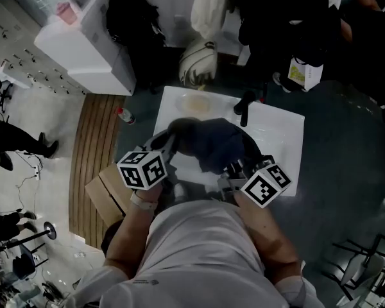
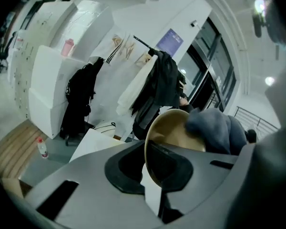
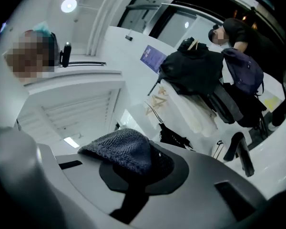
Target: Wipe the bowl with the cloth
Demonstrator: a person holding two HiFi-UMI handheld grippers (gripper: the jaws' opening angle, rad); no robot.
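Between the closed jaws of the left gripper (image 2: pixel 148 168) sits the rim of the tan bowl (image 2: pixel 174 128), held up on edge above the white worktop (image 1: pixel 279 130). To its right, the right gripper (image 3: pixel 133 175) is pinching a fold of the dark blue-grey knitted cloth (image 3: pixel 121 149), which is bunched against the bowl. The bowl lies just left of the right gripper, so the wiping stroke probably falls to that gripper.

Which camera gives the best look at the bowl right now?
The left gripper view: the bowl shows its tan inside, rim clamped in the left gripper, cloth against it. In the head view the cloth covers it. The right gripper view shows only cloth in the right gripper, no bowl.
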